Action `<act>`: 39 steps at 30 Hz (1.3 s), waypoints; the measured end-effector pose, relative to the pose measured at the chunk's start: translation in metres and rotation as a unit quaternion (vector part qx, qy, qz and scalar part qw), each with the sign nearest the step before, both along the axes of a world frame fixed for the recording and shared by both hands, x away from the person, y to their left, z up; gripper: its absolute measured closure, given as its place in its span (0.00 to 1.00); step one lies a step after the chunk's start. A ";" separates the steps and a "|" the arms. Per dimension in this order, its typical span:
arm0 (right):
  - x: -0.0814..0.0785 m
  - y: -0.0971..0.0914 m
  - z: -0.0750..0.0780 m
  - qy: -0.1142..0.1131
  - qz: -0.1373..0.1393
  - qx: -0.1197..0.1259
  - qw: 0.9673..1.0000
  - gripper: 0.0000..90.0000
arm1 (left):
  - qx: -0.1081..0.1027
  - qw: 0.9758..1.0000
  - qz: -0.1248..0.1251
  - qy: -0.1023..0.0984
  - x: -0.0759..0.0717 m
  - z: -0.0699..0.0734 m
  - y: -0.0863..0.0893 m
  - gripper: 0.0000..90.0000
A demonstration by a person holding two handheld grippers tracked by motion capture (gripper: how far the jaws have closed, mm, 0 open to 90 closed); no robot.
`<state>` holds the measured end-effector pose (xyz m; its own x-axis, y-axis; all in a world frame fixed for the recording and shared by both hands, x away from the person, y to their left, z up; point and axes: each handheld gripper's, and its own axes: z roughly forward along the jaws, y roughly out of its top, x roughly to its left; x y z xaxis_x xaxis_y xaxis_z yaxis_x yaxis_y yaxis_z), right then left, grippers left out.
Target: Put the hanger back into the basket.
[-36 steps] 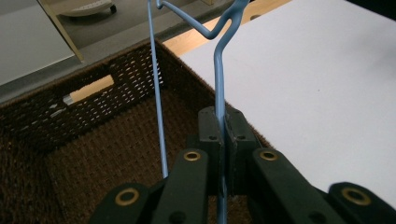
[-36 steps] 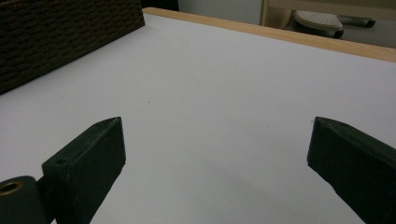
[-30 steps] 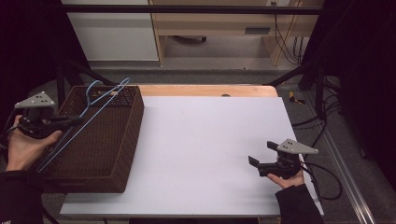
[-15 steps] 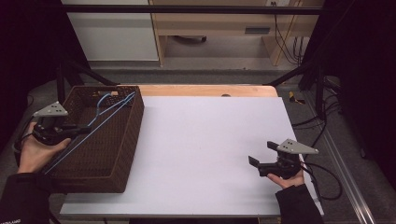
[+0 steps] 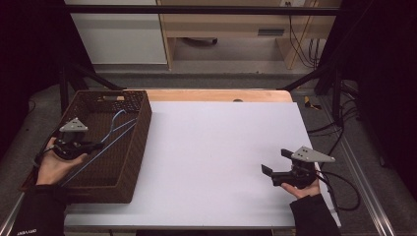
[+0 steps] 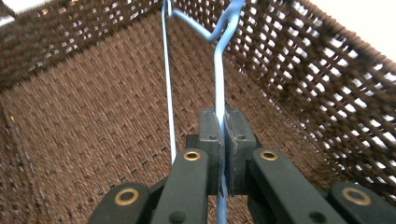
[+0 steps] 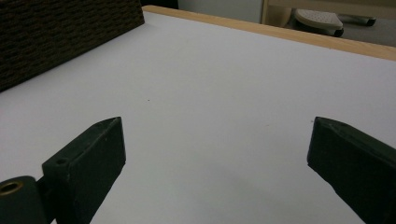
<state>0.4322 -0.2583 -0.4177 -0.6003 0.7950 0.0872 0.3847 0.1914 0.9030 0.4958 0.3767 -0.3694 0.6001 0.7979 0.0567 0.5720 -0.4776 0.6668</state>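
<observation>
At the near right, the right gripper [image 5: 273, 170] is held low over the white table [image 5: 221, 147], jaws spread wide with nothing between them. At the left, a blue wire hanger [image 5: 110, 135] is pinched tight by the left gripper [image 5: 96, 145] inside the brown woven basket [image 5: 133, 152]. The hanger's hook is pointed toward the basket's far wall.

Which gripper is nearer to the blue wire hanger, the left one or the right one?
The left. The left gripper is shut on the blue wire hanger inside the brown basket. The right gripper rests open, far across the white table.
</observation>
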 end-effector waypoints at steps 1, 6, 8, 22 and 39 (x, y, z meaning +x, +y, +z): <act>0.000 0.000 0.000 -0.002 0.001 -0.001 1.000 0.05 | 0.003 1.000 0.006 0.001 0.000 -0.001 0.000 0.97; 0.000 0.000 0.000 -0.002 0.001 0.000 1.000 0.05 | 0.013 0.999 0.032 0.017 0.001 -0.006 0.002 0.93; 0.000 0.000 0.001 -0.002 -0.002 0.003 1.000 0.05 | 0.004 0.999 0.039 0.018 0.000 -0.007 0.003 0.89; -0.001 -0.002 0.002 -0.005 -0.002 0.006 1.000 0.05 | -0.063 0.994 0.034 -0.078 -0.032 0.026 -0.013 0.52; -0.003 -0.005 0.006 -0.010 -0.003 0.013 1.000 0.05 | -0.167 0.975 -0.025 -0.142 -0.067 0.031 -0.093 0.20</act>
<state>0.4297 -0.2630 -0.4122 -0.5971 0.7964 0.0959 0.3669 0.1648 0.9155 0.4290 0.2835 -0.3383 0.6375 0.7698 -0.0323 0.3234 -0.2293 0.9181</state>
